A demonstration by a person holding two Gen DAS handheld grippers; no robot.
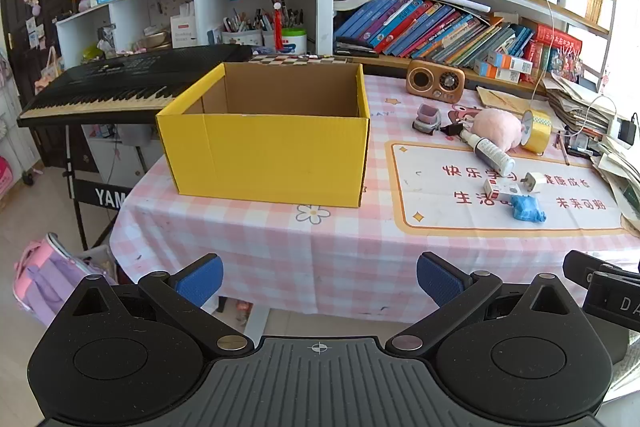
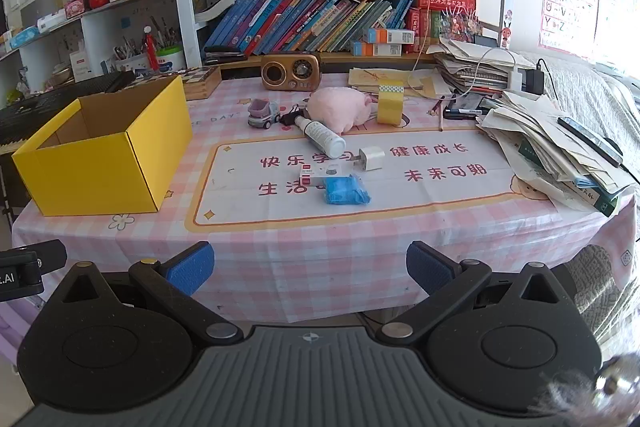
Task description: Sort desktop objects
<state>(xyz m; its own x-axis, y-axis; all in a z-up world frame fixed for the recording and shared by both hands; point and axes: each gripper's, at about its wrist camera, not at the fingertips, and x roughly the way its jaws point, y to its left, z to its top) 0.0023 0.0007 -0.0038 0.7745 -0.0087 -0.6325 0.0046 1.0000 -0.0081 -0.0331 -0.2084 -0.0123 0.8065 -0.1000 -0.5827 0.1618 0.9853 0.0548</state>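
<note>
Two matching black handheld grippers

Left gripper [image 1: 319, 281] and right gripper [image 2: 310, 269]: blue textured pads, silver rivets, ribbed grey deck, crosshair mark at 12 o'clock.

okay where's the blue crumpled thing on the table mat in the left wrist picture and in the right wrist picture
Left wrist view: the blue crumpled item lies right of centre, on the near part of the printed mat, just below the small white box.
Right wrist view: it lies near the middle, again just below the small white box.
Shared landmark: the yellow cardboard box, left of it in both.
</note>
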